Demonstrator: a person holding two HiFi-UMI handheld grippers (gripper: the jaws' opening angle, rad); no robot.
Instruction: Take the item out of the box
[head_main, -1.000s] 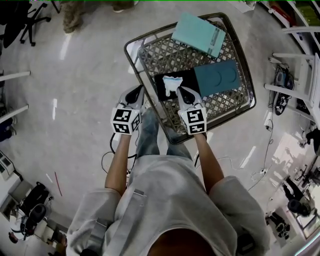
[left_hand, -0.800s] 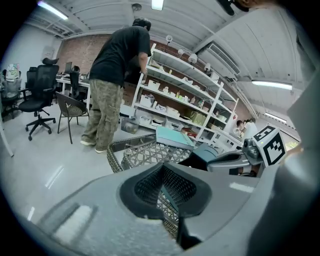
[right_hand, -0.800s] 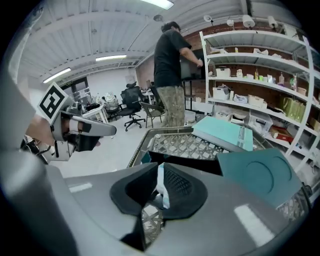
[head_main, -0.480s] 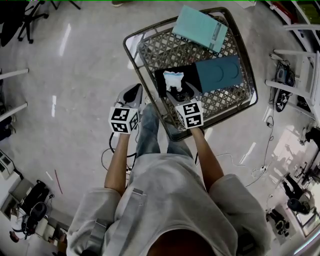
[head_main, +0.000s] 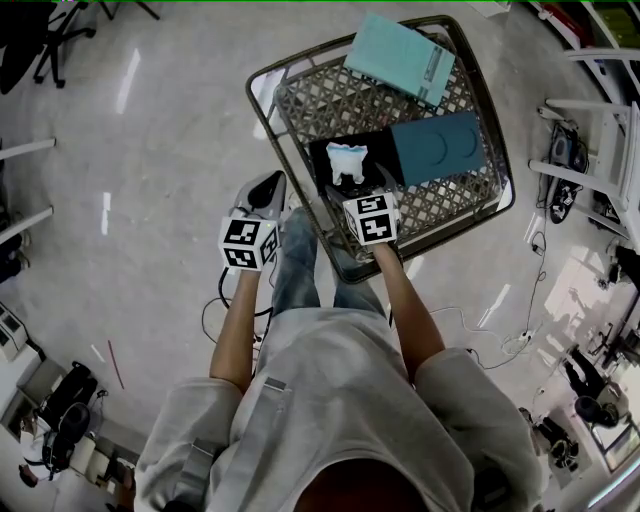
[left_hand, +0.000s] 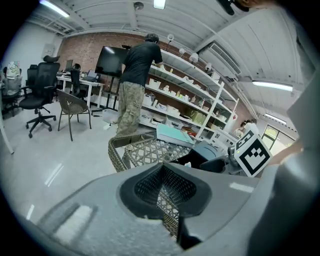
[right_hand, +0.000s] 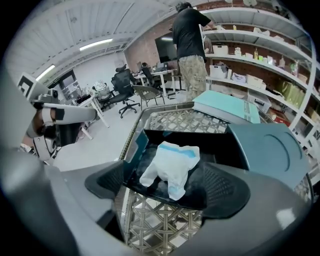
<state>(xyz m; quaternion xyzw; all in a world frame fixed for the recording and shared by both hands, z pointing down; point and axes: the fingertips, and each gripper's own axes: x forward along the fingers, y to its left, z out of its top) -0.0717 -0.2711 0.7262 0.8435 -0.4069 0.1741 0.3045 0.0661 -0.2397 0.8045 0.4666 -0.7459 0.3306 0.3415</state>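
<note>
The item, a small white cloth piece with blue trim (head_main: 347, 160) (right_hand: 170, 167), lies loose in the open black box (head_main: 385, 152) (right_hand: 220, 145) on a wicker basket table. My right gripper (head_main: 352, 190) (right_hand: 167, 186) is just short of it. Its jaws are opening wide, one on each side of the item in the right gripper view, and the pads (right_hand: 107, 182) do not touch it. The box's dark teal lid (head_main: 435, 147) (right_hand: 272, 150) lies to the right. My left gripper (head_main: 268, 188) (left_hand: 162, 182) is shut and empty, left of the basket.
The wicker basket (head_main: 262, 110) (left_hand: 125, 150) has a raised rim. A light teal flat box (head_main: 398, 62) (right_hand: 227, 107) rests across its far corner. A person (left_hand: 135, 85) (right_hand: 192, 40) stands at shelves beyond. Office chairs (left_hand: 37, 95) and desks stand on the grey floor to the left.
My right gripper was shut on the white item; its jaws have spread and it has drawn back toward me, leaving the item in the black box. The left gripper has barely moved.
</note>
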